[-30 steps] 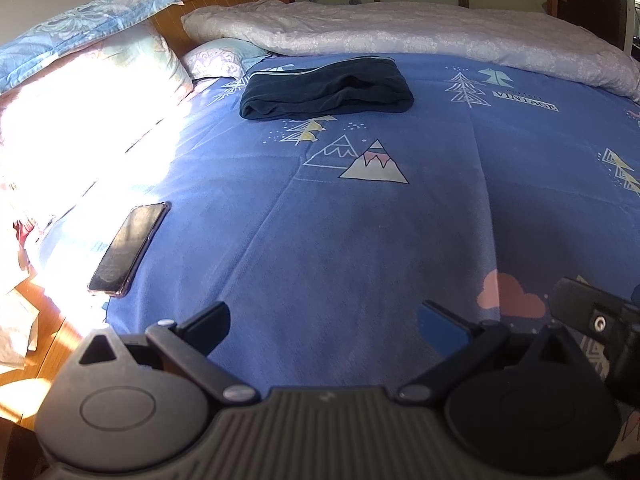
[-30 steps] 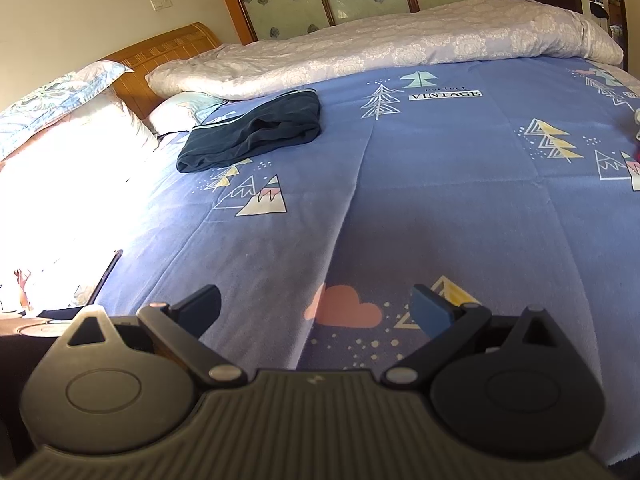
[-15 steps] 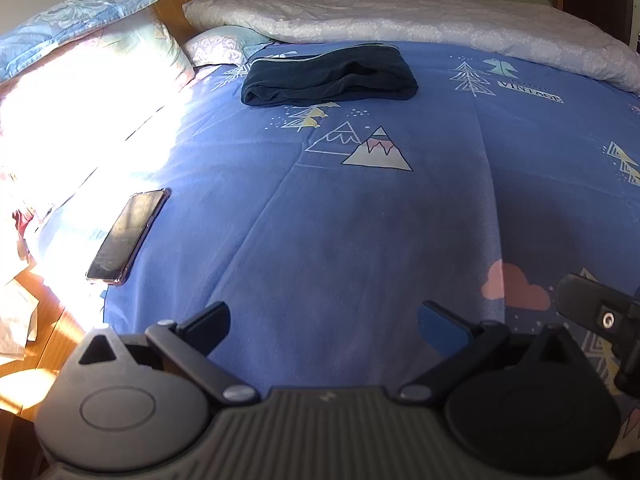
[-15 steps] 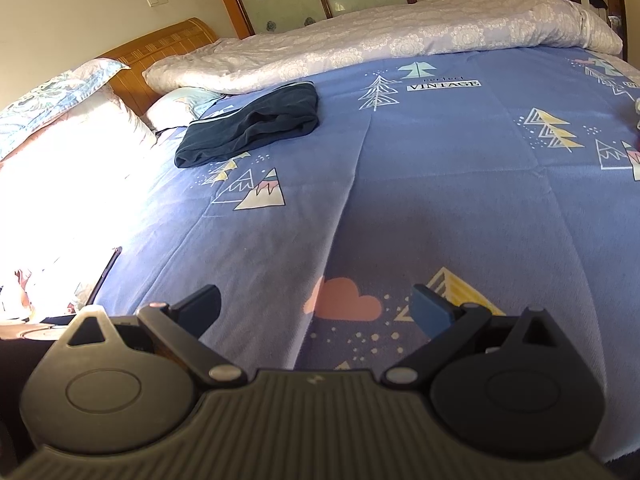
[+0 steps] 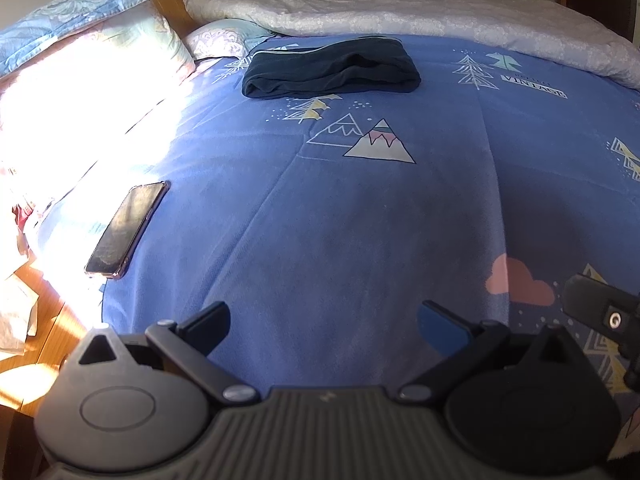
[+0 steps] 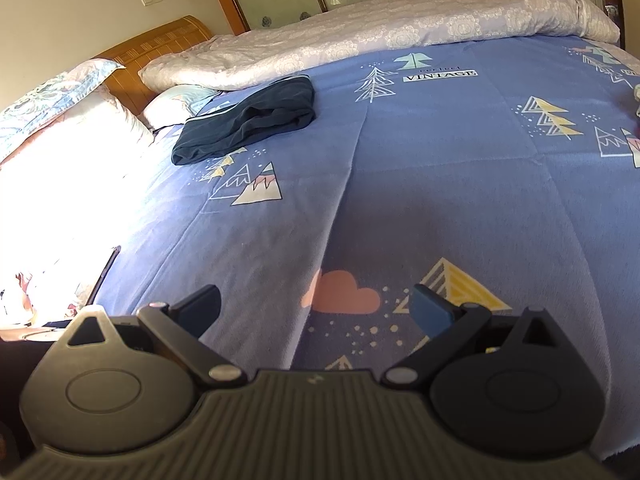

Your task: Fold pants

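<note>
Lying near the far side of the bed, the dark navy pants [image 5: 332, 70] are already a compact folded bundle, with a pale waistband stripe along the far edge and the loose layers stacked toward the near edge. They rest on the blue printed bedsheet [image 5: 360, 220], just short of the rolled white quilt [image 5: 420, 12] and beside a small patterned pillow [image 5: 218, 36]; the right wrist view shows the same bundle [image 6: 248, 120] slightly askew to the sheet's printed rows.

Both tools are well apart from the pants, low over the near edge of the bed. The left tool [image 5: 322, 320] has its jaws spread wide with nothing between them, and the right tool [image 6: 316, 306] is the same, empty over the pink cloud print [image 6: 340, 290]. By the look of it the folding is done or nearly so.

The risks from here are modest. The bundle's top layer looks puffy and uneven, so a one-sided pinch or a drag across the sheet would likely pull the folds open. A smartphone [image 5: 126, 230] lies near the left edge of the bed, in hard sunlight; a sweeping left tool could knock it to the floor. That glare also washes out the pillows [image 5: 80, 60] on that side, hiding anything lying there.
</note>
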`<act>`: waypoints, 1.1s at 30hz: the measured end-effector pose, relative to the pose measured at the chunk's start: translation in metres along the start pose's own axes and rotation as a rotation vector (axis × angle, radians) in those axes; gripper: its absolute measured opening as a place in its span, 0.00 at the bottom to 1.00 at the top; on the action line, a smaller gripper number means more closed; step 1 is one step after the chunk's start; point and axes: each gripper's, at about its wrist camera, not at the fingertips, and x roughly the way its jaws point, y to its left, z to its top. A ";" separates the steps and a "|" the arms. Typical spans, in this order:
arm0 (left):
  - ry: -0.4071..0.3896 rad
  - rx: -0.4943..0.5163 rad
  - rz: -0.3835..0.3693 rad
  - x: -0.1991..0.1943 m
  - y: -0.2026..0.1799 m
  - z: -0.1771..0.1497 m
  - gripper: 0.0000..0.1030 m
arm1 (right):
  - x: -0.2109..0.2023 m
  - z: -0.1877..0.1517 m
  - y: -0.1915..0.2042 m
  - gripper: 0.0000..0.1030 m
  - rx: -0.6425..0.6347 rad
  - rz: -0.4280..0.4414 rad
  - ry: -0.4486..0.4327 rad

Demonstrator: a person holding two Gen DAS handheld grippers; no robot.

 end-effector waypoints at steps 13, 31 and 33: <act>-0.002 -0.003 0.009 0.001 0.000 0.000 1.00 | 0.001 -0.001 -0.001 0.99 0.006 0.002 0.005; -0.007 -0.011 0.029 0.001 0.000 -0.001 1.00 | 0.002 -0.003 -0.002 0.99 0.012 0.004 0.013; -0.007 -0.011 0.029 0.001 0.000 -0.001 1.00 | 0.002 -0.004 -0.001 0.99 0.012 0.004 0.013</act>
